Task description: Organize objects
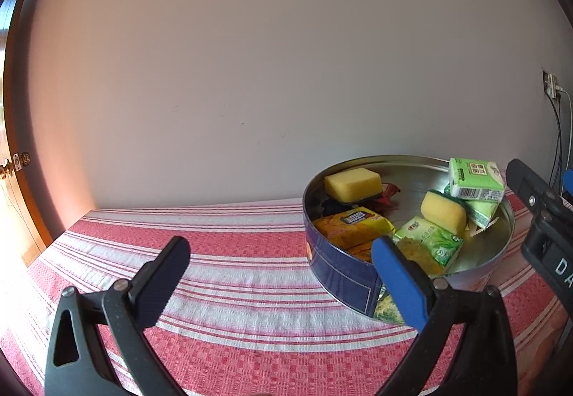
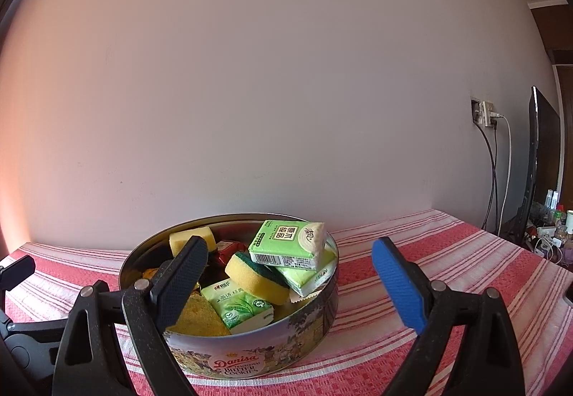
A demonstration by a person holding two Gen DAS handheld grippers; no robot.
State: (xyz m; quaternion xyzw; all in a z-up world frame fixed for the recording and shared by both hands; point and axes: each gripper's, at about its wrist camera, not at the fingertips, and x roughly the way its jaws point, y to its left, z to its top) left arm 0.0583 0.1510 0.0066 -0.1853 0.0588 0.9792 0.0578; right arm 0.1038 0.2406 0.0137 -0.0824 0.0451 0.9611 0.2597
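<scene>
A round cookie tin (image 1: pixel 340 274) (image 2: pixel 250 356) stands on the red-and-white striped cloth. Inside lie yellow sponges (image 1: pixel 352 184) (image 2: pixel 256 277), green tissue packs (image 1: pixel 474 179) (image 2: pixel 288 243) (image 2: pixel 238 303), an orange snack pack (image 1: pixel 352 225) and red wrappers (image 2: pixel 229 249). My left gripper (image 1: pixel 281 259) is open over bare cloth, left of the tin, its blue fingertip in front of the tin's near wall. My right gripper (image 2: pixel 290 270) is open above the tin's right half, nothing held. The right gripper's body (image 1: pixel 544 216) shows at the right edge of the left wrist view.
The striped cloth (image 1: pixel 232 288) (image 2: pixel 447 252) covers the table up to a plain wall. A wall socket with cables (image 2: pixel 485 113) and a dark screen (image 2: pixel 542 152) are at the right. A wooden door (image 1: pixel 10 181) is at far left.
</scene>
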